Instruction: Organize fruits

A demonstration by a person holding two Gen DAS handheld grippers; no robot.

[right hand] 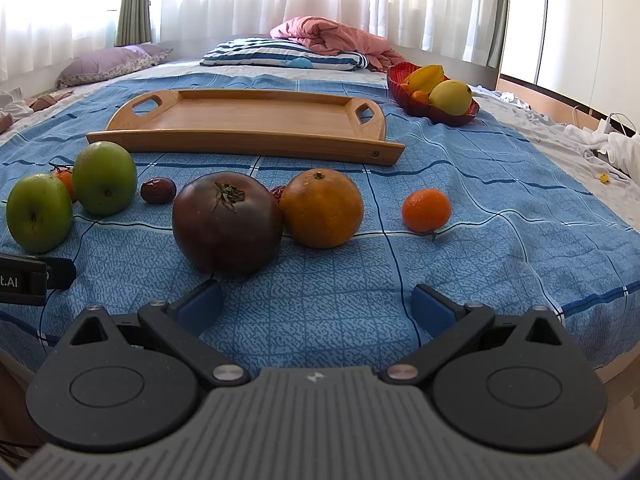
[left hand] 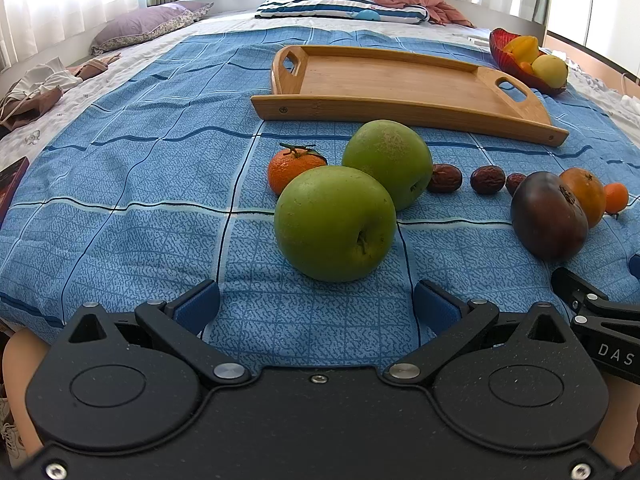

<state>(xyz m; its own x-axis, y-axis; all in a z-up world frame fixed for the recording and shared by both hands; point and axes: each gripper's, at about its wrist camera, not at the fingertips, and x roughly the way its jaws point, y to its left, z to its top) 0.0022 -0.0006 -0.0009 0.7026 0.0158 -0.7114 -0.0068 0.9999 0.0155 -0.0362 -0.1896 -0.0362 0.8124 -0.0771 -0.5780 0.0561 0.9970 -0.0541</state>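
Observation:
Fruits lie in a row on a blue checked cloth on a bed. In the left wrist view: two green apples, near [left hand: 335, 222] and far [left hand: 386, 162], a tangerine [left hand: 294, 168], red dates [left hand: 445, 178], a dark tomato [left hand: 549, 216] and an orange [left hand: 584, 196]. My left gripper [left hand: 318, 306] is open and empty, just short of the near apple. In the right wrist view the dark tomato [right hand: 227, 222], orange [right hand: 321, 207] and small tangerine [right hand: 426, 210] lie ahead of my open, empty right gripper [right hand: 318, 306]. An empty wooden tray [left hand: 384, 80] [right hand: 256, 122] lies behind the fruits.
A red bowl [right hand: 432, 110] with yellow fruit stands right of the tray. Striped and purple pillows [right hand: 280, 56] and a pink blanket [right hand: 332, 36] lie at the bed's far end. Clothes lie at the left edge [left hand: 36, 88]. The bed's near edge is just below both grippers.

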